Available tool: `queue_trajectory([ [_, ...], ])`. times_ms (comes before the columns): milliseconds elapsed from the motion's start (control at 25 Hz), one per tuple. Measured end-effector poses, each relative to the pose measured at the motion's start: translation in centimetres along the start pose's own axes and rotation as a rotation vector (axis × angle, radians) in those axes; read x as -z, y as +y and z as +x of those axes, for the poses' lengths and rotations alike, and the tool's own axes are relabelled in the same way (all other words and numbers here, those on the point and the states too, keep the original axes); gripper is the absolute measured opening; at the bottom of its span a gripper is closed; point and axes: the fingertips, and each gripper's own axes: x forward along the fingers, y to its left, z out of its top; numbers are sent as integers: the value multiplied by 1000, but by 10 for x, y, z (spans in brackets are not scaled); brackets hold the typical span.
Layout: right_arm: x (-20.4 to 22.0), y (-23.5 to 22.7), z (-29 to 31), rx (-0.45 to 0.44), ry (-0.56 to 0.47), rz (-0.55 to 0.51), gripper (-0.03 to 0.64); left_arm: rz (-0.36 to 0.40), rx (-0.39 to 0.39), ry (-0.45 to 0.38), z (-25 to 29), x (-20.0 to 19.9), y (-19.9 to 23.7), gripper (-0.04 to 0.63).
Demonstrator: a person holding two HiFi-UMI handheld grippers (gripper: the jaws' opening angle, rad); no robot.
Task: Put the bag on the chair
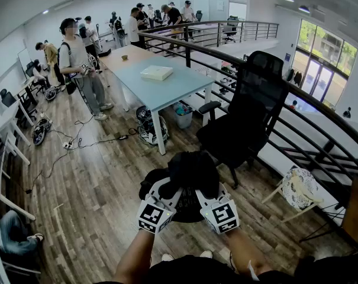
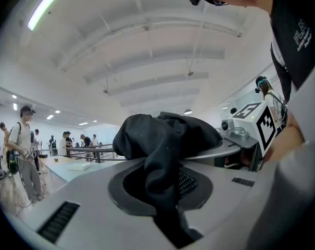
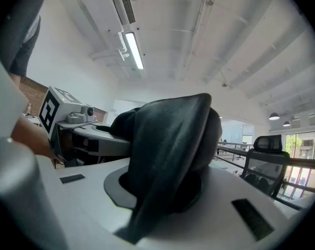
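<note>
From where I stand looking down in the head view, the left gripper point(image 1: 165, 195) and the right gripper point(image 1: 217, 197) are held side by side and level, their marker cubes facing up. The black bag point(image 1: 193, 171) is bunched in a soft, shapeless heap between them and spills over their front ends, clear of the wooden floor point(image 1: 102, 182). The black office chair point(image 1: 250, 120) stands just ahead of the right gripper, its seat bare. A pale blue table point(image 1: 167, 90) carrying a white box point(image 1: 156, 72) lies farther ahead of the left gripper, and a dark railing point(image 1: 297, 114) runs past the chair on the right gripper's side. People stand far beyond the table. In the left gripper view, that gripper point(image 2: 167, 202) has its jaws pinched on a narrow twist of the bag point(image 2: 165, 139). Matte, crumpled black cloth mushrooms above the jaws, with a patch of mesh showing just beside the twist. The right gripper's marker cube point(image 2: 264, 123) sits close on the far side of the bag. In the right gripper view, that gripper point(image 3: 162, 202) is clamped on a broader, smoother fold of the bag point(image 3: 173, 145), dark grey with a slight sheen and draped back over the jaws. The chair point(image 3: 266, 152) shows beyond on its outer side.
</note>
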Motion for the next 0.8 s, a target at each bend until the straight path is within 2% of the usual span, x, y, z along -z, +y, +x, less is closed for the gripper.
queue_trajectory([
  [160,-2,9,-7,-29,4,27,41,-55,-9,8,-1,0,-7,71],
  [520,6,-9,-24,-27,-11,25,41,-8,-6,14,11,-6,-25,71],
  [800,3,-26,-17,-40,-21,21,43,-19,-16,3,29,-8,-19,71],
])
